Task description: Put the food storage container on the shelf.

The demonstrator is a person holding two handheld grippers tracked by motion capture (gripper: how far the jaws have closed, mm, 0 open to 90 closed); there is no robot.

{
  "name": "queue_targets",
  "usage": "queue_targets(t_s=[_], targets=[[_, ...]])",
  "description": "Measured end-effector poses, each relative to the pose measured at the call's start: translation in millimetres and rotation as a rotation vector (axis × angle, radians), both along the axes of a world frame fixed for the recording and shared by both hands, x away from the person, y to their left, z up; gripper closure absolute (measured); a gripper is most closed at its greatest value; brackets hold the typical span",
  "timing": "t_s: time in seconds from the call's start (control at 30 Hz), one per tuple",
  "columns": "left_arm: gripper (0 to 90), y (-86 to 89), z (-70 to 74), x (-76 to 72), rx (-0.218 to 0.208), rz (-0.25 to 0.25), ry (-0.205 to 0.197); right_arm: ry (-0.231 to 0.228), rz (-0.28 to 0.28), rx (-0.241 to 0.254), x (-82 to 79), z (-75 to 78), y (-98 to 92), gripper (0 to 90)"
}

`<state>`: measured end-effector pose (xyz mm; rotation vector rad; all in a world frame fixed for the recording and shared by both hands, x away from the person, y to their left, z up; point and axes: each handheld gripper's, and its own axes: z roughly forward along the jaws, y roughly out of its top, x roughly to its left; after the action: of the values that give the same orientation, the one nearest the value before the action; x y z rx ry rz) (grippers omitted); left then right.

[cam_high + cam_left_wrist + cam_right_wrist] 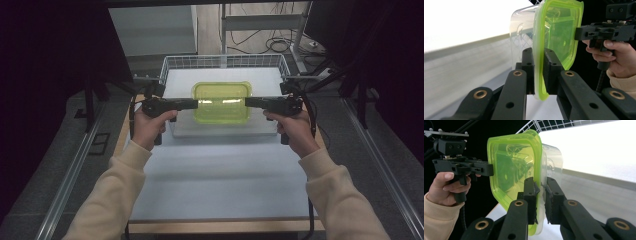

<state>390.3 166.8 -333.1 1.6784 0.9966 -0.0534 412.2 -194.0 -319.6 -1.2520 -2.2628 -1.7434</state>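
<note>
Above the bench's far edge, left gripper and right gripper pinch the lidded container's opposite rims, keeping it level.

Lab, floor cables, metal rails

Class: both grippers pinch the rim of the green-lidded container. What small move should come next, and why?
Probably lift it a little higher, keeping both hands level. The left gripper and right gripper clamp opposite edges of the green-lidded container, above the white board in front of the wire basket. Uneven hands would likely tilt it.
</note>
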Motion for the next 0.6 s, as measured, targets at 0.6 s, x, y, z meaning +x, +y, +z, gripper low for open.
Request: queue_targets(t_s=[0.6], targets=[[81.0,0.0,20.6,42.8,0.014,0.026,0.009,0.042,-0.044,0.009,41.4,17.0,4.9,80.6]])
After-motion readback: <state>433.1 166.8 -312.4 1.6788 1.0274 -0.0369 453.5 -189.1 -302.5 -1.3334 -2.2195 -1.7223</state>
